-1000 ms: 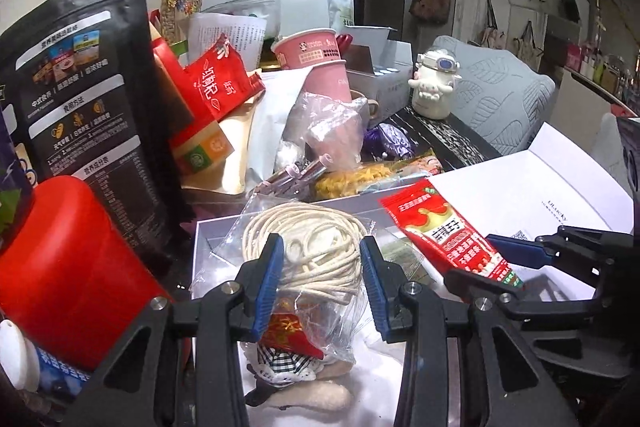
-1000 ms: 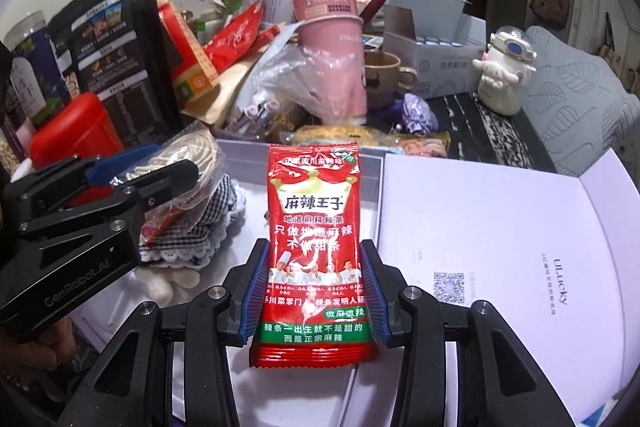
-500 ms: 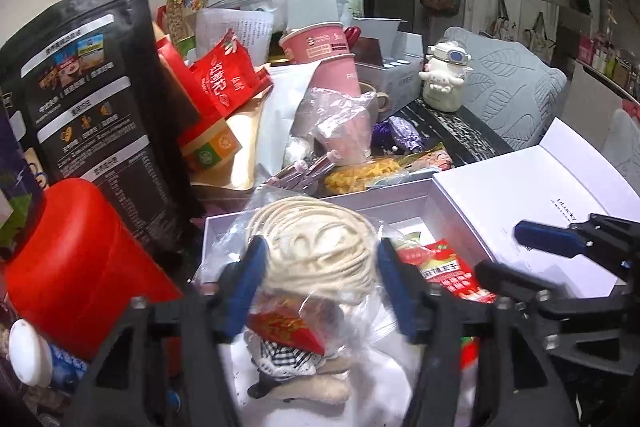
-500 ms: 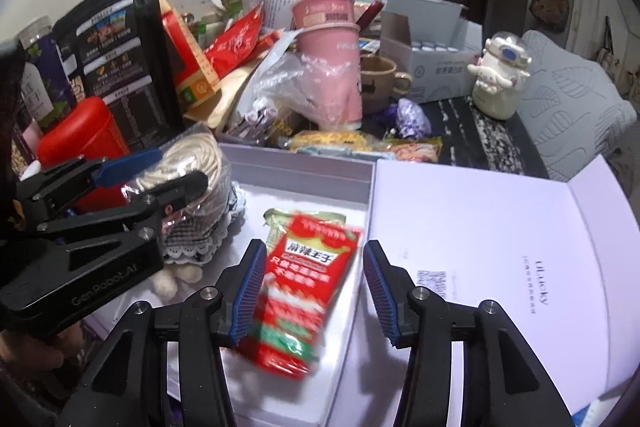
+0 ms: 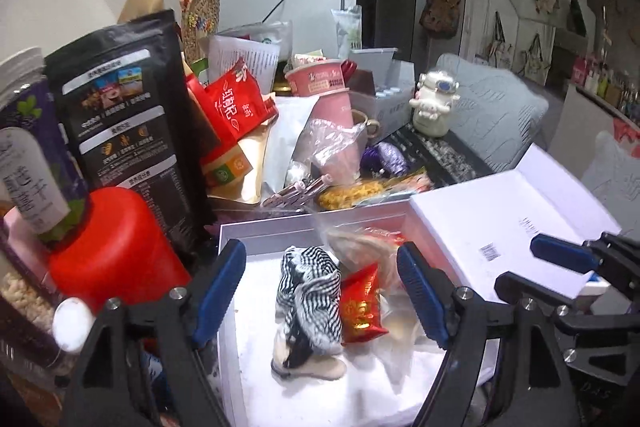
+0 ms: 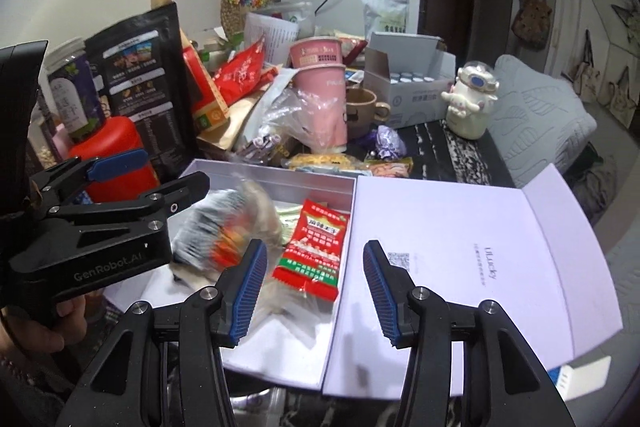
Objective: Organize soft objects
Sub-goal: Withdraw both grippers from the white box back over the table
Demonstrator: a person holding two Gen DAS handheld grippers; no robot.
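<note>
Right wrist view, both hand-held grippers [image 6: 314, 289] spread, snack packet [image 6: 316, 243] in box [image 6: 276, 183]

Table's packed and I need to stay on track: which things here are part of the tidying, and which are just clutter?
Part of the job:
white box
red snack packet
clear bag with rope and checked cloth
left gripper, open
right gripper, open

Just lying about:
pink cups
black pouch
red jar
white figurine

left wrist: close above white box [image 5: 280, 231], looking forward past its jaws | right wrist: same box [image 6: 280, 183] from the right, lid side | shared: box, clutter beyond
</note>
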